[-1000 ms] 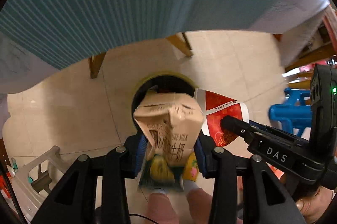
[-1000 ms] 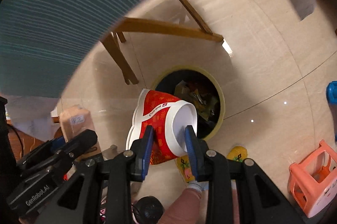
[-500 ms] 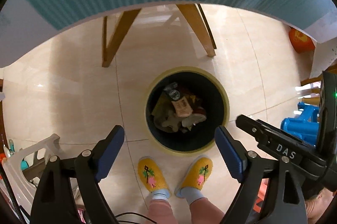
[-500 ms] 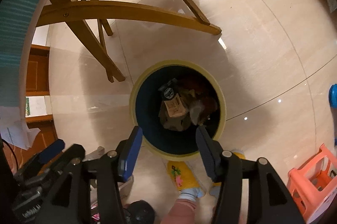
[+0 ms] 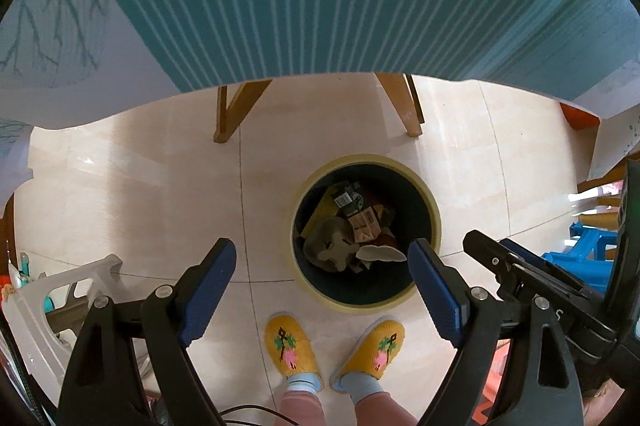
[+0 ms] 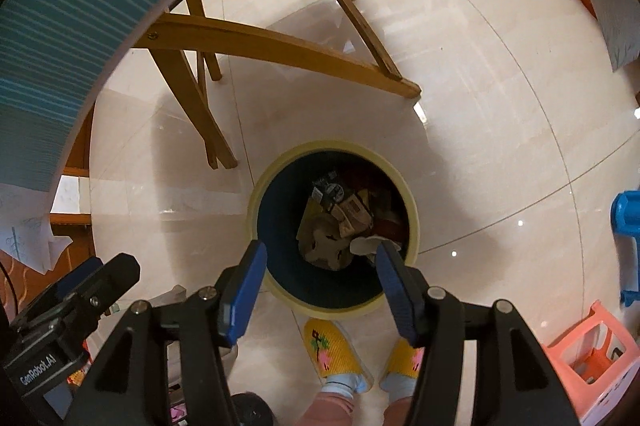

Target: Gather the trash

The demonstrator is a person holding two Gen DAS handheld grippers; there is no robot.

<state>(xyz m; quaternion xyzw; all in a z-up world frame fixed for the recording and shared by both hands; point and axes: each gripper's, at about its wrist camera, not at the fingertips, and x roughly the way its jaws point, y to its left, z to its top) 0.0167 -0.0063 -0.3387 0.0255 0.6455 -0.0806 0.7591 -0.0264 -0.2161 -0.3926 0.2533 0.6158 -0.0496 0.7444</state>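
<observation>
**Both Items Released Into the Bin**

The milk carton (image 5: 362, 226) and the red-and-white paper cup (image 5: 380, 253) are now lying inside the waste bin (image 5: 434, 209), on top of the other rubbish there. A second ago each was clamped between a gripper's pads; both sets of jaws have just been opening and are now standing apart with nothing between them. This deposit is judged complete.

The left gripper (image 5: 322, 278) is pointing straight down, with the bin mouth under its right finger. The right gripper (image 6: 320, 268) is framing the bin opening directly. The bin is standing on the tiled floor (image 5: 160, 193), just ahead of the person's yellow slippers (image 5: 290, 348) and near the wooden table legs (image 6: 240, 37).
</observation>
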